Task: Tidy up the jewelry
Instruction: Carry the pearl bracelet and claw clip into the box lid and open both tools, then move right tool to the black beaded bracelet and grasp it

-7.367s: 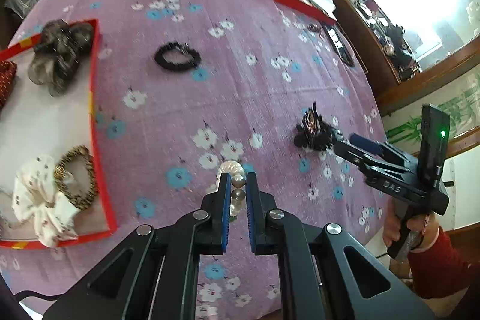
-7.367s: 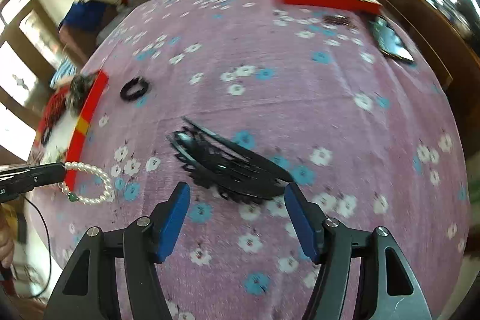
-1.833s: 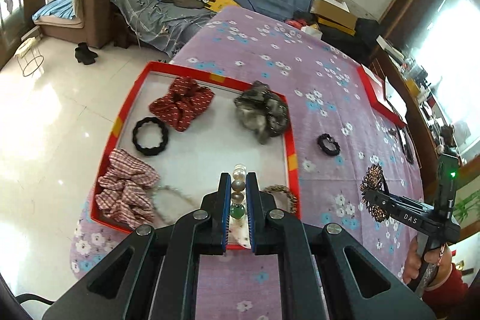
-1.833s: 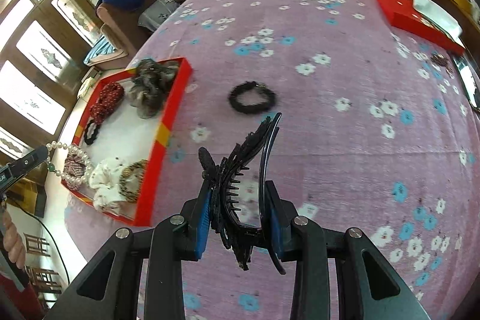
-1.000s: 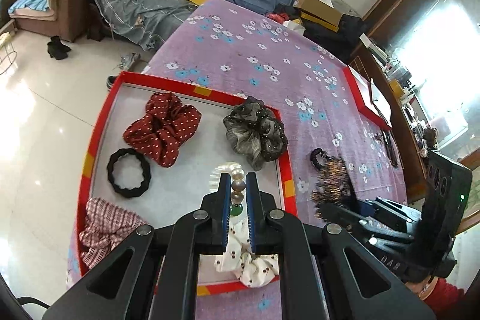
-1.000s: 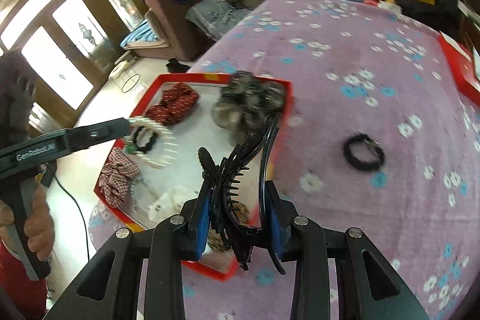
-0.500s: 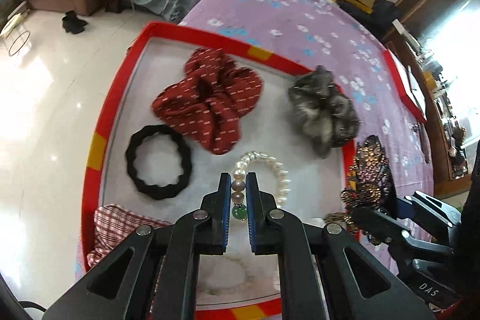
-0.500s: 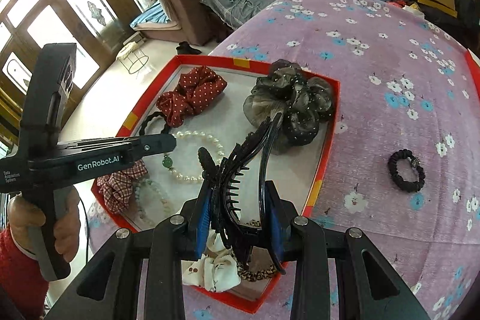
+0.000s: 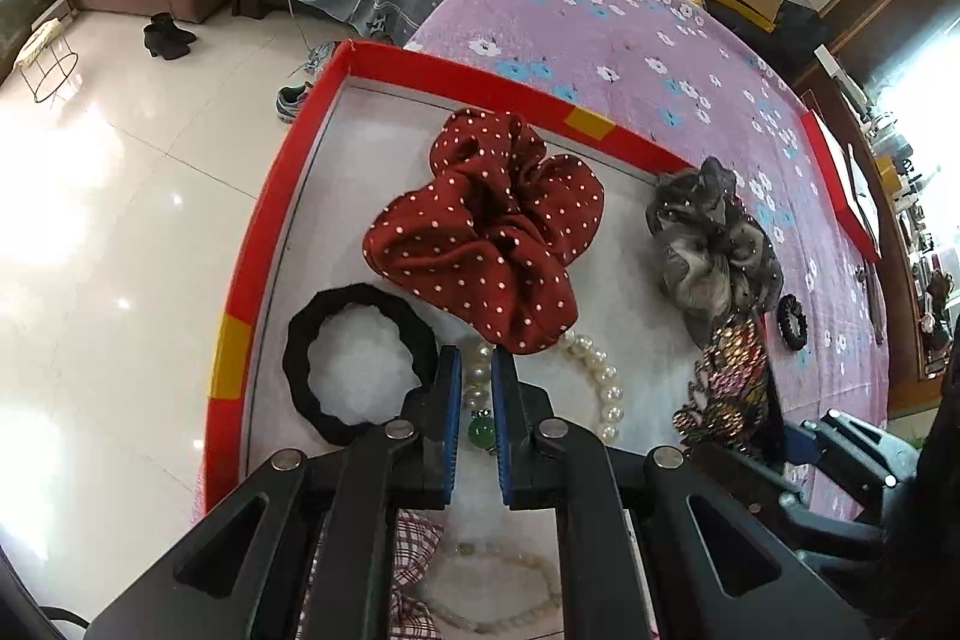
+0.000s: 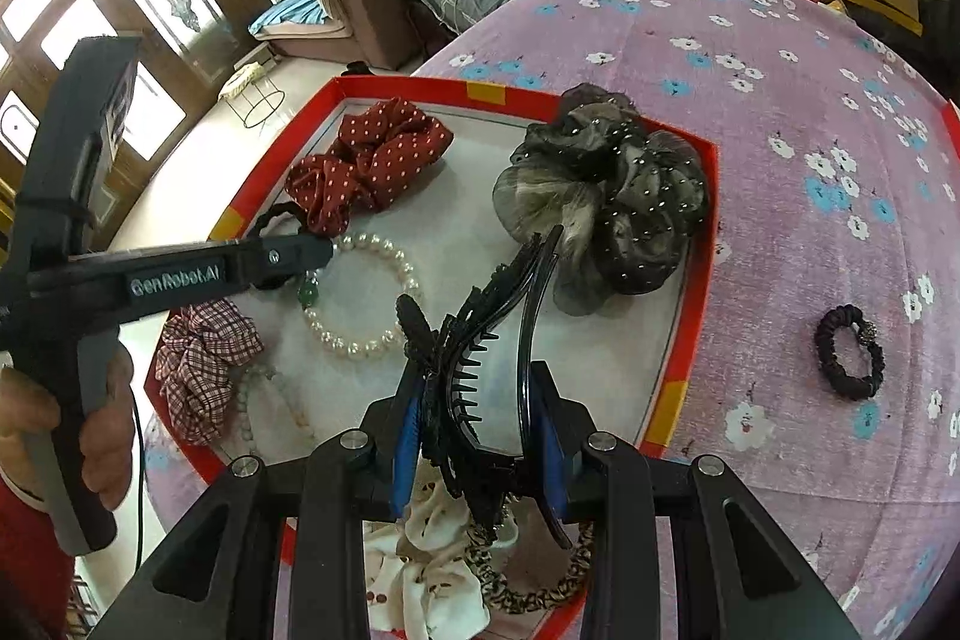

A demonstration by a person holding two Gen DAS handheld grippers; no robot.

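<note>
A red-rimmed tray [image 9: 252,244] [image 10: 690,340] with a white floor sits at the edge of the purple flowered table. My left gripper [image 9: 477,370] [image 10: 327,250] is shut on a pearl bracelet [image 9: 600,376] [image 10: 360,298] with a green bead [image 9: 480,433]; the loop hangs low over the tray's middle, beside the red dotted scrunchie [image 9: 492,238]. My right gripper [image 10: 477,412] is shut on a black claw hair clip [image 10: 480,340] and holds it over the tray's near right part. The clip's beaded side [image 9: 729,382] shows in the left wrist view.
In the tray lie a black hair tie [image 9: 360,352], a grey sheer scrunchie [image 10: 606,196], a checked scrunchie [image 10: 198,358], a pale bead bracelet [image 10: 258,400], a white scrunchie [image 10: 432,580] and a leopard band [image 10: 534,586]. A black bracelet [image 10: 849,346] lies on the cloth. Floor drops off left.
Both grippers have come down closer to the tray. The pearl bracelet now hangs just off the red scrunchie, and the clip has moved further over the tray.
</note>
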